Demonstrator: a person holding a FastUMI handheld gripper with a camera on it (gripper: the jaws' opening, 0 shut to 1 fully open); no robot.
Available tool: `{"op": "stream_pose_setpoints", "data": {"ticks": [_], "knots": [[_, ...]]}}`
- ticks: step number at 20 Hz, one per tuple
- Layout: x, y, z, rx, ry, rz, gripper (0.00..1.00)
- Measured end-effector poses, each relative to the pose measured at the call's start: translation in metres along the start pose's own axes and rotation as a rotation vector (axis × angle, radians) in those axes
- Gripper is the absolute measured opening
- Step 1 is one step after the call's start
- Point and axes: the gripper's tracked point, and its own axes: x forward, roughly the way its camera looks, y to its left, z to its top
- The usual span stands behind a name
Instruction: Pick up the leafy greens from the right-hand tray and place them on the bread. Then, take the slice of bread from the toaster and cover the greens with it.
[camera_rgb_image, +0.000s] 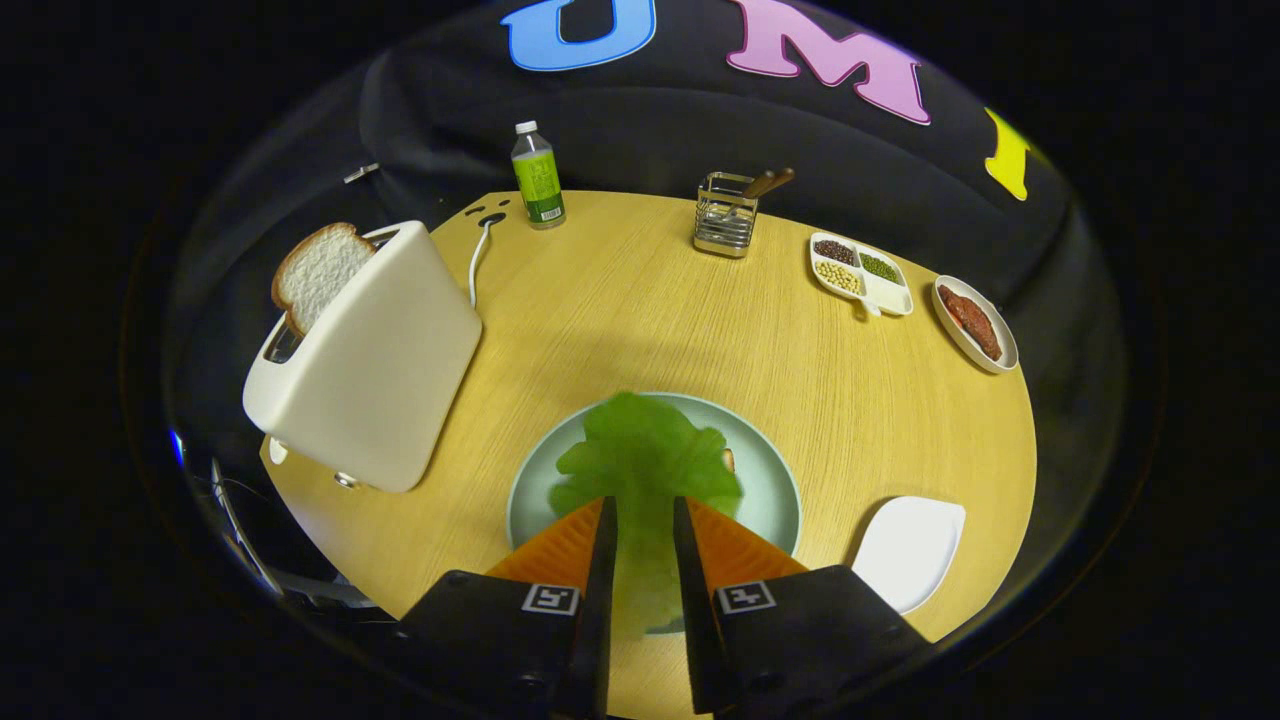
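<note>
A bunch of leafy greens (640, 450) runs down between my fingers, and my gripper (645, 508) is shut on its stem end. The greens hang over the pale green plate (775, 490) just ahead of the fingers. They cover most of the bread there; only a small brown edge of the bread (728, 460) peeks out on the right. To the left stands the white toaster (375, 360) with a slice of bread (318, 272) sticking up from its slot. The white tray (910, 550) lies bare to the right of the plate.
At the back of the round wooden table (620, 300) stand a green-labelled bottle (537, 176) and a wire utensil holder (727, 214). A divided dish of beans (860, 274) and a dish of red meat (973, 322) sit at the far right. The toaster's cord (477, 262) runs to the back.
</note>
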Motion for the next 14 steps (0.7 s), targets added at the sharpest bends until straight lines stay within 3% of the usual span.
{"op": "stream_pose_setpoints", "data": {"ticks": [5,6,7,14], "knots": [[-0.004,0.01,-0.001,-0.015,-0.017,0.023,0.9],[-0.006,0.011,0.001,-0.019,-0.026,0.024,0.96],[-0.008,0.011,0.002,-0.023,-0.037,0.023,1.0],[-0.03,0.027,0.024,-0.091,-0.105,0.034,0.99]]}}
